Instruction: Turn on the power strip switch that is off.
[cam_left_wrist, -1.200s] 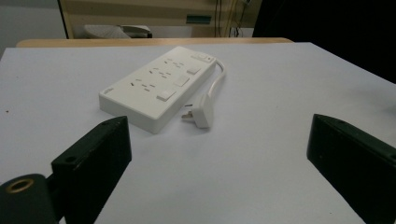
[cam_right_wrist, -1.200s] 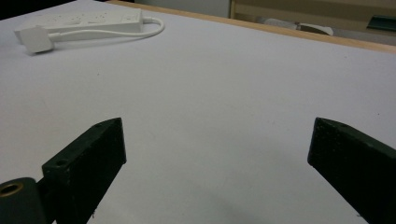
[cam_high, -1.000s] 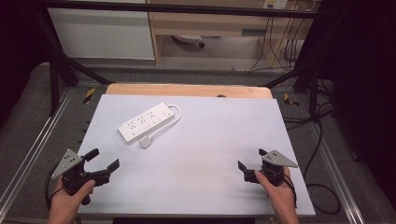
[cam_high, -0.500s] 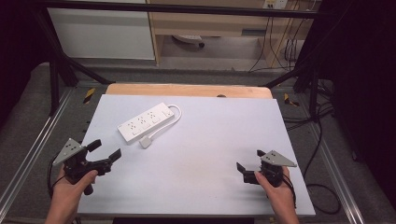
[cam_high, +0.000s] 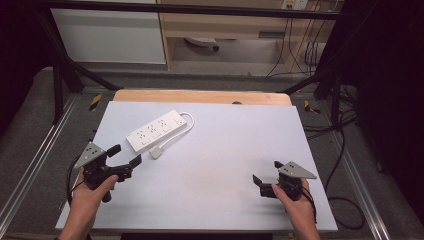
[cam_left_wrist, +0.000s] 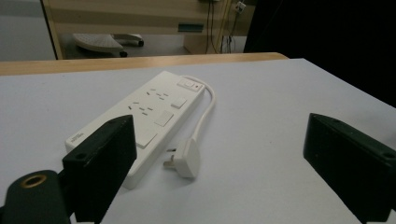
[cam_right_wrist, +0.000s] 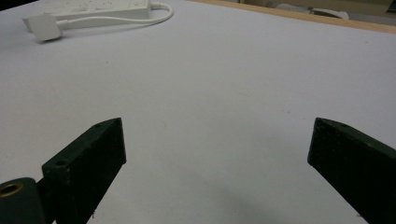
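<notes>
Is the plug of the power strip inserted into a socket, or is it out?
Out. The plug lies loose on the table beside the power strip, prongs bare.

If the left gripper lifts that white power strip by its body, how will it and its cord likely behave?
The power strip looks rigid and flat, so it probably won't bend or roll. Its short cord curves loosely, so the plug would likely dangle and swing.

Open table (cam_high: 225, 165) everywhere; only power strip (cam_high: 155, 131), perhaps its plug (cam_high: 156, 151), obstructs.

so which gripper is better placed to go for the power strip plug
Left. The left gripper is open, close to the plug and facing it; the right gripper sits far across the table.
</notes>
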